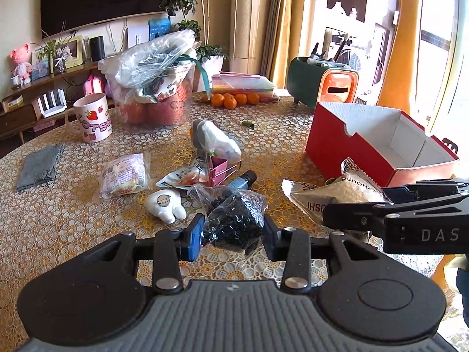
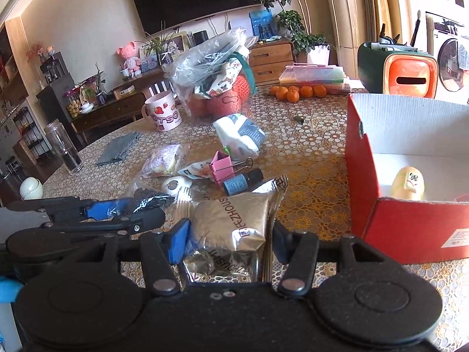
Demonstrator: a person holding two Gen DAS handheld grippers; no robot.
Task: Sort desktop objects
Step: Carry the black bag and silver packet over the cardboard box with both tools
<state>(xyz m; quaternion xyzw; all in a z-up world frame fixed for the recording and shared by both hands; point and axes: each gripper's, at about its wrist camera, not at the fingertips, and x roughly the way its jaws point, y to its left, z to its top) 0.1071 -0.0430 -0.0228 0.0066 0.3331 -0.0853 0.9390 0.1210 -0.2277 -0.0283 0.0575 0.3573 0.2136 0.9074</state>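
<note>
My left gripper [image 1: 233,231] is shut on a clear bag of small black parts [image 1: 234,220], lifted above the table. My right gripper [image 2: 230,234] is shut on a silver foil snack packet [image 2: 234,223], which shows in the left wrist view as the packet [image 1: 331,196] at the right. The left gripper [image 2: 146,208] with its bag appears at the left of the right wrist view. A red cardboard box [image 1: 381,143] with a white inside stands open at the right; a pale yellow figure [image 2: 409,183] lies in it.
Loose on the patterned tablecloth: a pink binder clip [image 1: 218,168], a small blue bottle [image 1: 243,180], a white tooth-shaped toy [image 1: 165,205], wrapped snacks [image 1: 126,176], a grey cloth [image 1: 39,164], a pink mug [image 1: 92,121], a plastic bag of fruit [image 1: 155,88], oranges [image 1: 234,99].
</note>
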